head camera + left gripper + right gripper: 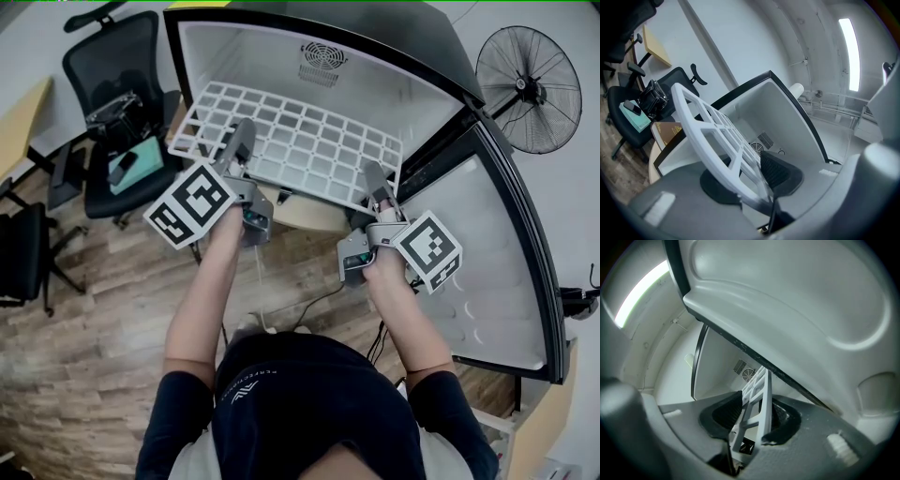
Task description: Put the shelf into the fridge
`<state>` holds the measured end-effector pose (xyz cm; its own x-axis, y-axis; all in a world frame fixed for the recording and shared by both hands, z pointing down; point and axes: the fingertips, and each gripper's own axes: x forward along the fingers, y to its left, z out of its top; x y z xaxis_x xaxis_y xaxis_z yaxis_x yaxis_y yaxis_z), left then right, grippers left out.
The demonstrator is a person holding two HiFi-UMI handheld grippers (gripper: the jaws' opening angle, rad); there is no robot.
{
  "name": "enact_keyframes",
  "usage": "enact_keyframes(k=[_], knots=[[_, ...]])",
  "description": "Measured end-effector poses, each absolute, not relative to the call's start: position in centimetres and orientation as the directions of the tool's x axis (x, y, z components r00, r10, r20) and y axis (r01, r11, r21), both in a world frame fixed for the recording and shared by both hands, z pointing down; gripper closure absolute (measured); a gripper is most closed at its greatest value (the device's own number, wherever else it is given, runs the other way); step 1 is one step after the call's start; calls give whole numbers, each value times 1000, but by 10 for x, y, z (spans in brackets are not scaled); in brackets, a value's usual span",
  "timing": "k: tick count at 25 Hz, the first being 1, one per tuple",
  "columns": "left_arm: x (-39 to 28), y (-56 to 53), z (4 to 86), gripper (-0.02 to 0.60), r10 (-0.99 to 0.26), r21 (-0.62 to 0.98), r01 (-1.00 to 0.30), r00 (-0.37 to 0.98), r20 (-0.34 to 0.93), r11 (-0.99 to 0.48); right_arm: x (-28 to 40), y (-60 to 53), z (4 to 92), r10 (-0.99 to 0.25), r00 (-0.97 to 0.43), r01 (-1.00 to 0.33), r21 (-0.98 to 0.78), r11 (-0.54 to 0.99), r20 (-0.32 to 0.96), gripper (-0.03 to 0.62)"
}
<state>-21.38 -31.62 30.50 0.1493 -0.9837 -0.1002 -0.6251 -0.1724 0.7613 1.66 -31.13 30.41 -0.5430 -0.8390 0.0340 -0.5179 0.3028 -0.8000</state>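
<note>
The white grid shelf [309,141] hangs level in front of the open fridge [272,52], its far edge inside the cavity. My left gripper [241,142] is shut on the shelf's near left edge; in the left gripper view the shelf [712,126] runs between the black pads [780,173] of this gripper [747,180]. My right gripper [378,183] is shut on the near right edge; in the right gripper view the shelf [757,404] stands edge-on between the pads [724,413] of the gripper [754,418]. A round vent [323,58] sits on the fridge's back wall.
The fridge door [487,272] stands swung open at the right, close to my right gripper. A black office chair [117,103] with items on its seat is at the left. A standing fan [532,89] is behind the door. Cables trail on the wood floor [112,319].
</note>
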Motion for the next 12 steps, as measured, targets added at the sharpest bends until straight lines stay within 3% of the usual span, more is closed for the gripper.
enact_keyframes(k=[12], knots=[[-212, -316, 306, 442, -978, 754, -627, 179, -109, -199, 4, -287, 308, -820, -572, -536, -770, 346, 29, 461]])
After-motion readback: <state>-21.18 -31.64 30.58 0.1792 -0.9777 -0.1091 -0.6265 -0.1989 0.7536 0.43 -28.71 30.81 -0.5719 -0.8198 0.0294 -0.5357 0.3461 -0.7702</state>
